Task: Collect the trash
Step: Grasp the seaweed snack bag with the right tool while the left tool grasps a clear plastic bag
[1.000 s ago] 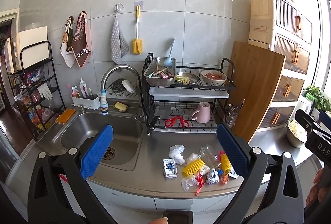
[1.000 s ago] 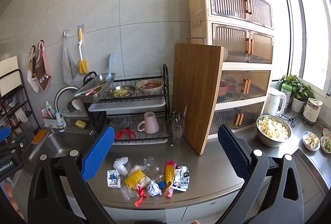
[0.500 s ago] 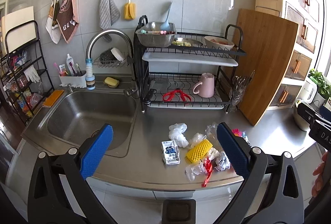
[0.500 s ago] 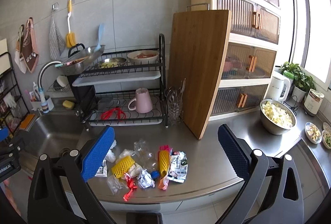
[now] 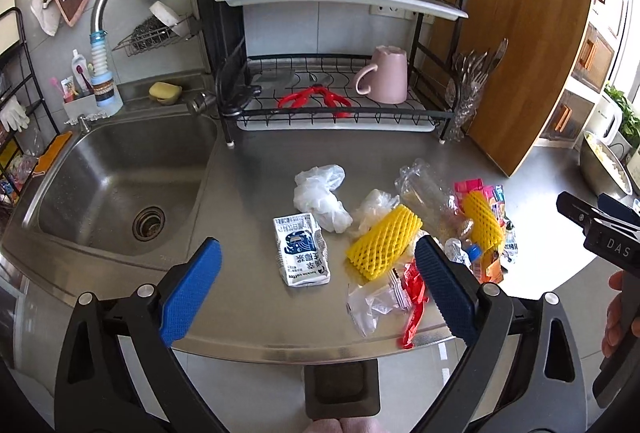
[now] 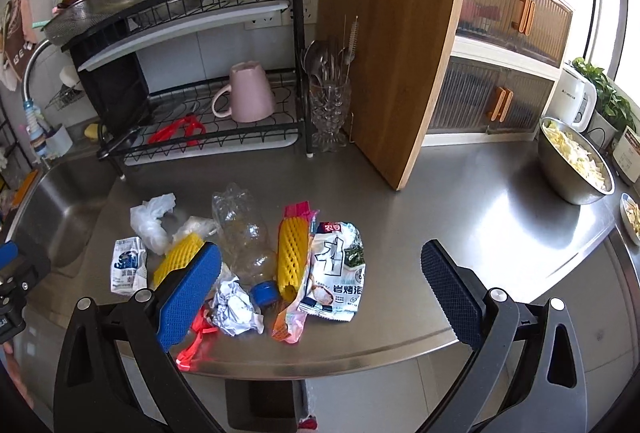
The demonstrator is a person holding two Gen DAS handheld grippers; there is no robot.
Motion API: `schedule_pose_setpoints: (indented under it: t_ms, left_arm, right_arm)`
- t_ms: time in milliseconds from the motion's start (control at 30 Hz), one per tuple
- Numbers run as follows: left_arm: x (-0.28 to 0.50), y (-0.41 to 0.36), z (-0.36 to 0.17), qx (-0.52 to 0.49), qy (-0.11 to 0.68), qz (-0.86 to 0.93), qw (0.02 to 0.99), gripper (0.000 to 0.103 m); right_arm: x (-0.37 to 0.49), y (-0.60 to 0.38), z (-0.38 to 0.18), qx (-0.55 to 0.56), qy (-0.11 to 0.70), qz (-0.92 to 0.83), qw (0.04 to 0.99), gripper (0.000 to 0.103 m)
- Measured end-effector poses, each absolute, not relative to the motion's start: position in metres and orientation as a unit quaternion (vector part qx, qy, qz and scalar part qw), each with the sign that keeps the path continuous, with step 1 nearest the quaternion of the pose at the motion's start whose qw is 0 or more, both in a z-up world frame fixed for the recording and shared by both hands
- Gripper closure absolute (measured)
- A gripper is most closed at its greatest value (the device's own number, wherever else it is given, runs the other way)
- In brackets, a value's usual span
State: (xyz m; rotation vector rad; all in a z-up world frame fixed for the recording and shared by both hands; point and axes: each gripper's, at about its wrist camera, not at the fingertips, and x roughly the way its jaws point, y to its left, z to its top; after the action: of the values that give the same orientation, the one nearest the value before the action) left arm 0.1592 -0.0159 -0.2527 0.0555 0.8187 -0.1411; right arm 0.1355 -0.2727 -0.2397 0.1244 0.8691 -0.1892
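Left tool [image 5: 316,281] and right tool [image 6: 320,289] hang spread and empty over trash pile [image 6: 240,265] on steel surface [image 6: 460,217]; the left's jaws have just narrowed slightly.

Bare counter [image 6: 480,217] right of trash pile [image 6: 248,257]; cutting board [image 6: 384,33] behind.

Counter [image 6: 480,217]: you see brushed steel, dull sheen.
Sink [image 5: 100,185]: same steel, duller.
Board [image 6: 392,33]: smooth matt wood.
Rack [image 5: 340,113]: black matt wire.
Mug [image 6: 248,93]: pink, matt.
Nets [image 5: 384,241]: yellow foam mesh, bumpy.
Bottle [image 6: 240,237]: clear crushed plastic.
Pouch [image 6: 338,269]: glossy printed film.
Wad [image 6: 236,309]: crumpled foil-like wrapper.
Pads [image 5: 192,289]: blue, finely dimpled rubber.
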Motion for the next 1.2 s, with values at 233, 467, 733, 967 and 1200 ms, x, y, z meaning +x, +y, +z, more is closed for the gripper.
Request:
schedule_pose_setpoints:
  t_ms: [233,467,733,967,1200]
  left_arm:
    - [0.169,-0.043,-0.297,0.039,0.423,-0.091,0.9,0.017]
    - [0.17,-0.058,-0.321,0.037,0.449,-0.12,0.885,0.038]
    - [0.177,-0.065,-0.344,0.035,0.472,-0.127,0.872,0.043]
    - [0.181,-0.066,-0.352,0.037,0.478,-0.127,0.868,0.045]
    - [0.187,-0.067,-0.358,0.033,0.487,-0.131,0.863,0.046]
  right_arm:
    - [0.141,-0.299,-0.279,0.096,0.457,-0.08,0.881,0.021]
    - [0.148,-0.312,-0.318,0.126,0.496,-0.063,0.857,0.056]
    - [0.155,-0.314,-0.347,0.144,0.513,-0.053,0.844,0.056]
    - [0.163,-0.307,-0.349,0.158,0.511,-0.033,0.844,0.056]
    - [0.169,-0.304,-0.356,0.145,0.519,-0.042,0.841,0.056]
